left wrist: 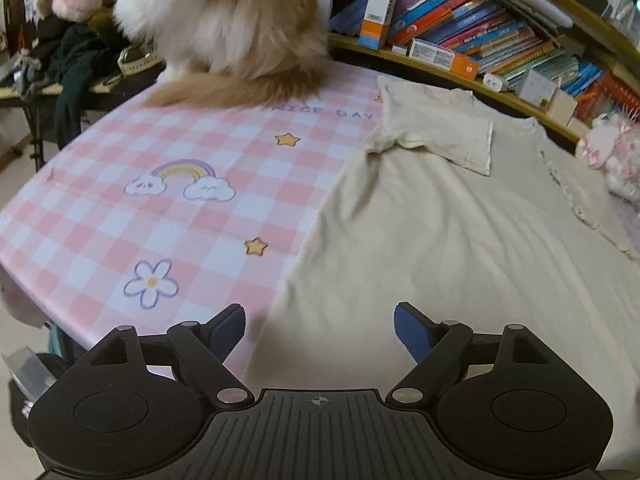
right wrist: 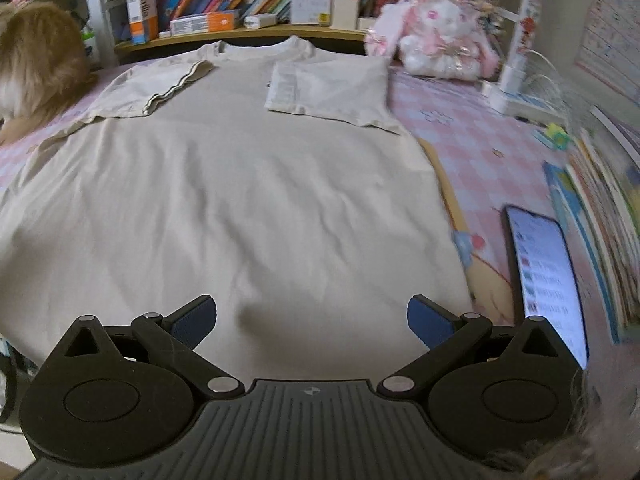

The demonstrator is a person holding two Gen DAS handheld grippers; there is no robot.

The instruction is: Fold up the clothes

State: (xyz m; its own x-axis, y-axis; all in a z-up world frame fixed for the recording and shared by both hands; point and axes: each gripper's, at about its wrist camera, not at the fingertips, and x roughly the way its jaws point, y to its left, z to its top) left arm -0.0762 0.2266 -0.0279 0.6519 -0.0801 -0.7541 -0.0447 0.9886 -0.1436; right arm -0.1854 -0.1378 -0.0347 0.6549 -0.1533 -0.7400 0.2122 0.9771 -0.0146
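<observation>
Garment: cream T-shirt (right wrist: 240, 200) lies flat on the tabletop (left wrist: 120, 208), hem toward the cameras, neckline toward the bookshelf (right wrist: 248, 32)
Sleeves: both short sleeves are already turned inward onto the chest; left sleeve (left wrist: 444, 136) lies slightly skewed, right sleeve (right wrist: 332, 92) lies squarer
Fold stage: judged early; the body is still at full length and full width
Material: thin soft knit, judged light and limp; it will drape and sag from any hold point and will not keep a crease by itself
Surface grip: the checked cover looks smooth, so the cloth will probably slide rather than catch when dragged
Left gripper (left wrist: 320, 332): jaws spread wide, nothing between them; it hovers above the shirt's left side edge near the hem, one finger over the pink cover, the other over cloth
Right gripper (right wrist: 312, 324): jaws spread wide, empty; it hovers above the hem region, right of the shirt's centre line
Hold points: pinch both layers at the hem corners or along the side seams, one gripper per side, to keep the panel taut during the lift
Caution: a single-layer pinch will likely separate front from back and wrinkle the fold
Obstacles: cat (left wrist: 232, 28) sits on the far left corner beside the left shoulder; phone (right wrist: 548, 280) lies just right of the shirt; plush rabbit (right wrist: 436, 36) sits beyond the right sleeve
</observation>
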